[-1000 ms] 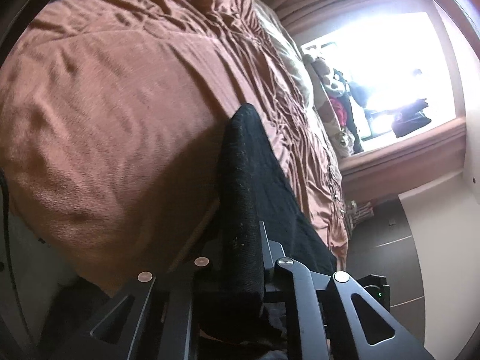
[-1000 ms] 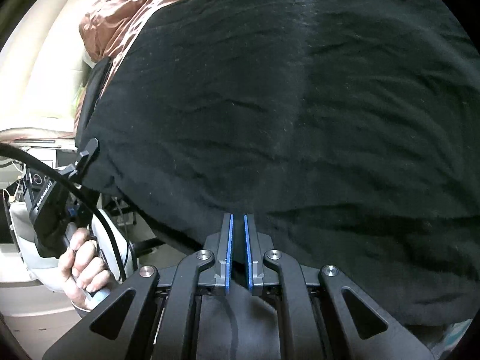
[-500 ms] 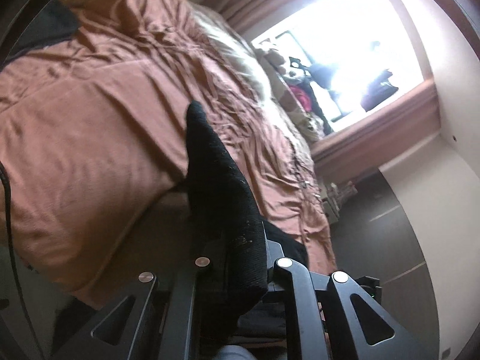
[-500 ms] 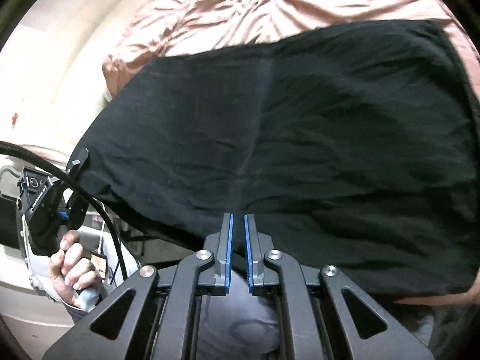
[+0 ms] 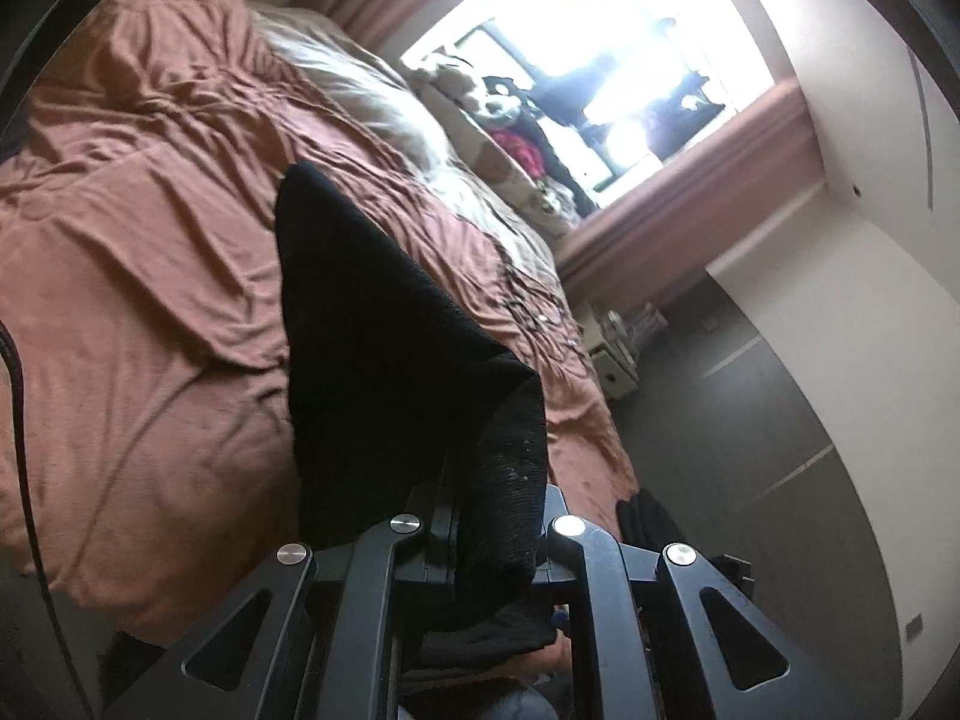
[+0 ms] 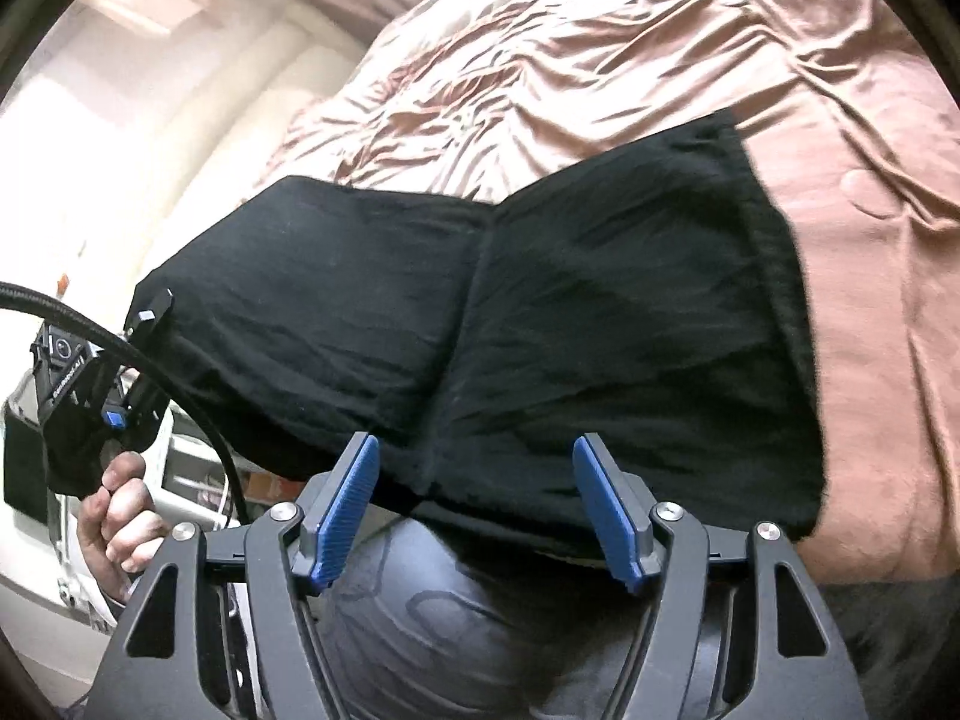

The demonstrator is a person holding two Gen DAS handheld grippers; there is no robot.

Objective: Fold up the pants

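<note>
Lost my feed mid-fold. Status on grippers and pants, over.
Left gripper shut on pants. Right gripper open, empty, at the near hem. Pants partly on the bed, near edge overhanging. Nothing in the way.

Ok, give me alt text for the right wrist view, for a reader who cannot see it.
The right gripper is open, its blue pads apart just short of the near edge of black pants spread on a bed with a wrinkled pinkish-brown bedspread. At left, the left gripper, held in a hand, meets the pants' far corner.
</note>
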